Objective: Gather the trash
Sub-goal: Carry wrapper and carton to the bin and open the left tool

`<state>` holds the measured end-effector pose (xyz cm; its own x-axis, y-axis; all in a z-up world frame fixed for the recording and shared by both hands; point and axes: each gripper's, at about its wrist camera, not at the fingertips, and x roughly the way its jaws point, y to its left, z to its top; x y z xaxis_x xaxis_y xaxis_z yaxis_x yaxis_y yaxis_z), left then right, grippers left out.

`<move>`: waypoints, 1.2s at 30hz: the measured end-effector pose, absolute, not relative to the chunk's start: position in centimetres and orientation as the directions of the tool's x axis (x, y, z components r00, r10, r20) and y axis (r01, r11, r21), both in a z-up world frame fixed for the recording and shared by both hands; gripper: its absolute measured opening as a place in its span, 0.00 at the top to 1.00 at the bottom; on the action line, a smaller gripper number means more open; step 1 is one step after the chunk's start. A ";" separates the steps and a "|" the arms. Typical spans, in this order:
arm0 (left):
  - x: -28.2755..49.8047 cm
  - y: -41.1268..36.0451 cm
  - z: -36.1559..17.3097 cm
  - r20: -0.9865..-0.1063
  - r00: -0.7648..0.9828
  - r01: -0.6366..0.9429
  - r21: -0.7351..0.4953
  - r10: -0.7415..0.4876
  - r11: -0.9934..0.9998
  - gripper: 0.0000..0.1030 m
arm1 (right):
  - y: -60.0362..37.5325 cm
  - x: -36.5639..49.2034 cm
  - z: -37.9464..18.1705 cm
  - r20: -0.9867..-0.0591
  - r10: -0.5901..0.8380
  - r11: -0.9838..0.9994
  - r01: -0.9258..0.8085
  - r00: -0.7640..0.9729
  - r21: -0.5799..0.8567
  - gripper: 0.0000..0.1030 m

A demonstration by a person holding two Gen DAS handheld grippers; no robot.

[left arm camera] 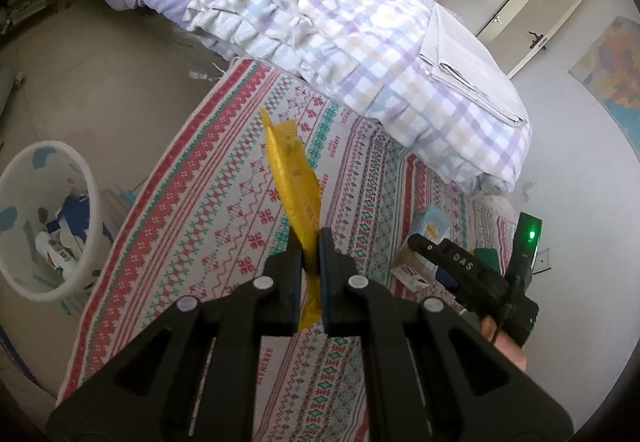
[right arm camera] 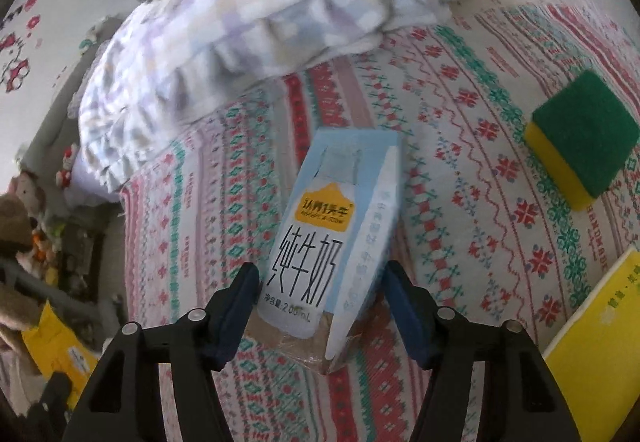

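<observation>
1. Only the left wrist view shows the white bin [left arm camera: 48, 217], standing on the bare floor off the rug's left edge with blue and white packaging inside; it also shows the right gripper [left arm camera: 472, 270] from outside, low over the rug beside the carton [left arm camera: 424, 242].
2. Only the right wrist view shows the carton's [right arm camera: 328, 238] printed face, the green-and-yellow sponge [right arm camera: 580, 141] and a yellow sheet [right arm camera: 600, 326] at the lower right edge.
3. The left gripper [left arm camera: 310, 238] is clamped narrowly on a yellow wrapper [left arm camera: 294, 181], which sticks up and forward from between the fingers, above the rug [left arm camera: 208, 201].
4. The right gripper [right arm camera: 320, 282] stands wide; the pale blue milk carton lies on the rug [right arm camera: 460, 201] between its fingers, its near end inside the gap. I cannot tell whether either finger touches it.
5. The sponge lies on the rug, well apart to the carton's right.
6. A checked quilt [left arm camera: 360, 41] hangs off the bed onto the rug just beyond the carton; its folds [right arm camera: 240, 21] are blurred in the right view.
7. The bin is well left of the wrapper.
</observation>
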<state>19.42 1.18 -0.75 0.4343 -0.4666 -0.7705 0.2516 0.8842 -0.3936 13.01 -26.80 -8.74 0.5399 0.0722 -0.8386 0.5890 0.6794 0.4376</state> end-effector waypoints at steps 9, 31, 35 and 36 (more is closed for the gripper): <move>19.7 2.6 -0.3 -0.761 0.451 0.217 -0.413 -0.466 0.884 0.92 | -21.8 14.0 -6.3 -0.806 0.150 0.765 0.449 0.572 0.461 0.39; 23.2 25.5 -3.1 -0.798 0.516 -0.245 -0.485 -0.311 0.839 0.92 | -8.7 18.3 -4.8 -0.730 0.398 0.806 0.169 0.556 0.567 0.39; 23.3 26.4 -3.7 -0.804 0.505 -0.258 -0.489 -0.315 0.833 0.92 | -6.1 19.2 -4.9 -0.721 0.430 0.806 0.128 0.544 0.577 0.39; 23.4 26.5 -3.8 -0.804 0.503 -0.259 -0.490 -0.317 0.832 0.92 | -5.6 19.3 -4.9 -0.720 0.436 0.807 0.120 0.540 0.578 0.39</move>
<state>23.36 26.48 -3.82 0.5034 -0.3168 -0.8039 -0.2594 0.8320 -0.4904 19.32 -5.57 -4.94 0.5401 0.4358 -0.7200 0.1200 0.8068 0.5785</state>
